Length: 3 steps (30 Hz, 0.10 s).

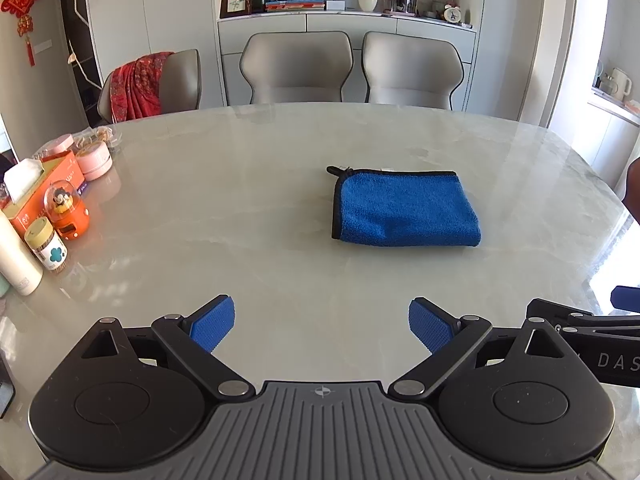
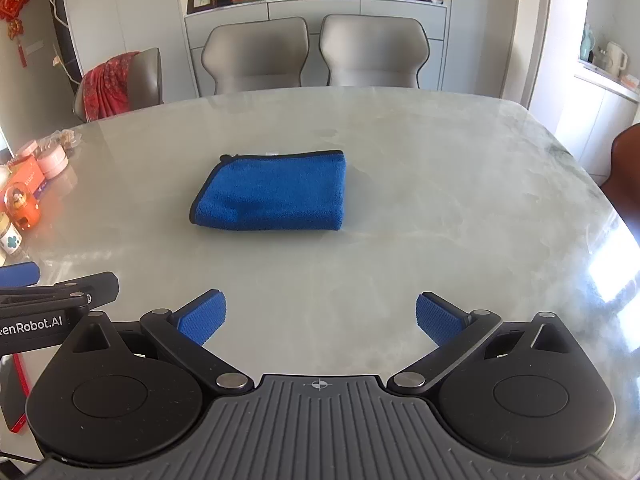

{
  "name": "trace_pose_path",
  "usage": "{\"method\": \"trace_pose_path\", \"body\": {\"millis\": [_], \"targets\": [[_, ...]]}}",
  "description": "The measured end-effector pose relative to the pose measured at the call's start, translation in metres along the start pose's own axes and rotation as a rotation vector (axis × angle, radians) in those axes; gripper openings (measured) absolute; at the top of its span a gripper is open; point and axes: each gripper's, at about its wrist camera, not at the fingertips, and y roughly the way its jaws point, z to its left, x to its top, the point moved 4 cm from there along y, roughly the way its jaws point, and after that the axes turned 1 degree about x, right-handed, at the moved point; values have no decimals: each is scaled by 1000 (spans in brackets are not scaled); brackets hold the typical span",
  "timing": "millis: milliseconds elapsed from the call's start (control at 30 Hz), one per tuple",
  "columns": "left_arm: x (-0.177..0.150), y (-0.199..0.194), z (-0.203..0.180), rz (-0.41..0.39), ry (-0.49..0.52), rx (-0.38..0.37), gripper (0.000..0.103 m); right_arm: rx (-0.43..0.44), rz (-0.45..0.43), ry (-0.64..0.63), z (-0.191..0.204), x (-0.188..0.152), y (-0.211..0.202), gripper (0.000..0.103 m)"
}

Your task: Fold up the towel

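A blue towel (image 1: 404, 208) with black edging lies folded into a thick rectangle on the marble table (image 1: 240, 208). It also shows in the right wrist view (image 2: 272, 194), left of centre. My left gripper (image 1: 320, 320) is open and empty, held back from the towel above the near table. My right gripper (image 2: 320, 316) is open and empty, also well short of the towel. Part of the right gripper shows at the right edge of the left wrist view (image 1: 592, 320). Part of the left gripper shows at the left edge of the right wrist view (image 2: 52, 296).
At the table's left edge stand an orange tissue box (image 1: 44, 188), pink tubs (image 1: 94, 160), an orange toy (image 1: 68, 212), a toothpick jar (image 1: 46, 244) and a white bottle (image 1: 16, 260). Grey chairs (image 1: 296, 68) stand behind the table, one draped with a red cloth (image 1: 136, 86).
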Motion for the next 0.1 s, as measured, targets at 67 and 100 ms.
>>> {"method": "trace_pose_path", "body": {"millis": [67,100], "targets": [[0,1,0,4,0,-2,97,2,3,0,0,-1,0,103],[0,2,0,8,0,0,97,3,4,0,0,-1,1,103]]}}
